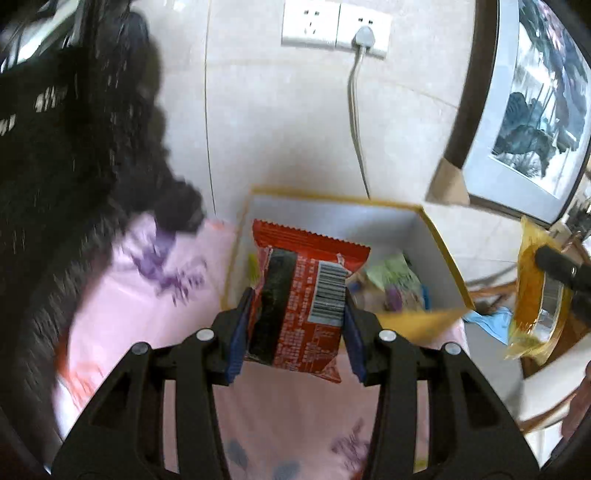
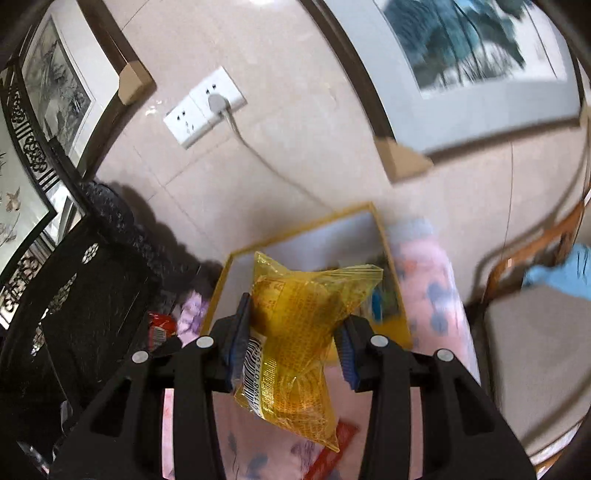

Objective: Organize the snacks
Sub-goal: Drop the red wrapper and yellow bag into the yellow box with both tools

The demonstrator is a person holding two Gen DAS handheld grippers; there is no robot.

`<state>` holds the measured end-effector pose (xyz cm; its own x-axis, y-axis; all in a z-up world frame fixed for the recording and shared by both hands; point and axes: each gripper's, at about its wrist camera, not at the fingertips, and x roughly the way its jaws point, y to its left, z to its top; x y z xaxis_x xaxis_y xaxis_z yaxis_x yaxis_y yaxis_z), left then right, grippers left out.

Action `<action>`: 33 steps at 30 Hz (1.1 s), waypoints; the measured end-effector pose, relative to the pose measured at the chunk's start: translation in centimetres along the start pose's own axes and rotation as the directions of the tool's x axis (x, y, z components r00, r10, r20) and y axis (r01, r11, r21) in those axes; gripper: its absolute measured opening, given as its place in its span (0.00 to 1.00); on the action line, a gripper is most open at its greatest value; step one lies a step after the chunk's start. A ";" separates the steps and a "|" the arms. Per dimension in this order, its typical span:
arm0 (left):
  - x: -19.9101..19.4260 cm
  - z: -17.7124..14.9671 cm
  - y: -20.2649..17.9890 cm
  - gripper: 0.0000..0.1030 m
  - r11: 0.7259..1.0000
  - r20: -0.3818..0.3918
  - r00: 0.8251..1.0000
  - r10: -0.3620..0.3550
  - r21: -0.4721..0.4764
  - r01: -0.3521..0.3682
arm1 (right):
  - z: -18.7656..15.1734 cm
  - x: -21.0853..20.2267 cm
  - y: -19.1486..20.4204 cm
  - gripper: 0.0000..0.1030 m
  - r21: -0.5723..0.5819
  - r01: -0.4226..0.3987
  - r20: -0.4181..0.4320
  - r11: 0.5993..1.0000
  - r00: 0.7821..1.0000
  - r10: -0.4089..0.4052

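Snacks are mid-carry: the left gripper (image 1: 295, 314) clamps a red packet (image 1: 306, 295), the right gripper (image 2: 293, 332) a yellow packet (image 2: 295, 332); both need releasing over the box (image 1: 436, 236).

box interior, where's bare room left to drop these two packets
The box is bare along its white back wall and its left side, behind the red packet. Its right front corner is crowded with small wrappers. The yellow packet fits best back-left.

Two tongs are seen: the left tongs (image 1: 297, 317) and right tongs (image 2: 293, 339). One red snack packet (image 1: 306, 295), one yellow snack packet (image 2: 295, 332), one box (image 1: 436, 236) and two wall sockets (image 1: 334, 27) are counted.
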<state>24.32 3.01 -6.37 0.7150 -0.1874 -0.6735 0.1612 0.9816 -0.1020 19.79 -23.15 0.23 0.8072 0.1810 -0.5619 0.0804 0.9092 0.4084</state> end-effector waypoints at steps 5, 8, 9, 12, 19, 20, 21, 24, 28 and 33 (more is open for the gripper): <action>1.7 5.0 -0.3 0.44 0.999 0.070 0.997 0.026 0.038 -0.029 | 3.7 3.3 1.6 0.41 -0.121 0.073 0.034 0.990 0.997 -0.070; 2.6 7.4 -0.7 0.44 0.999 0.069 0.997 0.018 0.040 -0.020 | 4.5 5.2 1.9 0.41 -0.147 0.079 0.028 0.986 0.997 -0.076; 2.9 7.5 -0.8 0.44 0.999 0.063 0.998 0.012 0.030 -0.014 | 4.8 6.1 1.6 0.41 -0.142 0.081 0.018 0.986 0.997 -0.079; 4.6 7.8 -0.8 0.44 0.999 0.042 0.999 0.005 0.031 -0.006 | 5.1 7.9 1.1 0.41 -0.127 0.088 -0.002 0.988 0.996 -0.089; 7.9 8.2 -0.5 0.44 0.999 0.004 1.000 0.023 0.049 -0.023 | 6.2 11.0 0.8 0.41 -0.141 0.109 -0.013 0.984 0.994 -0.112; 8.2 8.4 -0.4 0.44 0.999 0.002 1.000 0.021 0.050 -0.021 | 6.3 11.3 0.7 0.41 -0.140 0.110 -0.013 0.984 0.994 -0.113; 8.4 8.7 -0.5 0.44 0.999 0.008 1.000 0.015 0.049 -0.016 | 6.5 11.6 0.6 0.41 -0.133 0.117 -0.010 0.984 0.993 -0.120; 7.8 9.0 -0.2 0.98 1.000 0.043 0.999 -0.001 -0.011 0.002 | 7.0 12.5 0.3 0.70 -0.138 0.154 -0.031 0.978 0.987 -0.160; 5.6 7.0 -0.2 0.98 0.997 0.077 0.994 0.072 -0.011 -0.071 | 6.1 10.1 -0.7 0.99 -0.125 0.196 0.001 0.973 0.980 -0.197; 3.7 0.5 -2.9 0.98 0.981 -0.078 0.996 0.035 0.194 -0.019 | 0.3 4.8 -2.8 0.99 -0.189 0.170 -0.137 0.967 0.971 -0.198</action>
<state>26.83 -0.50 -8.18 0.6650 -0.1500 -0.7316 0.2767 0.9594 0.0548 23.66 -24.92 -3.35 0.6872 0.0473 -0.7250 0.1047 0.9810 0.1633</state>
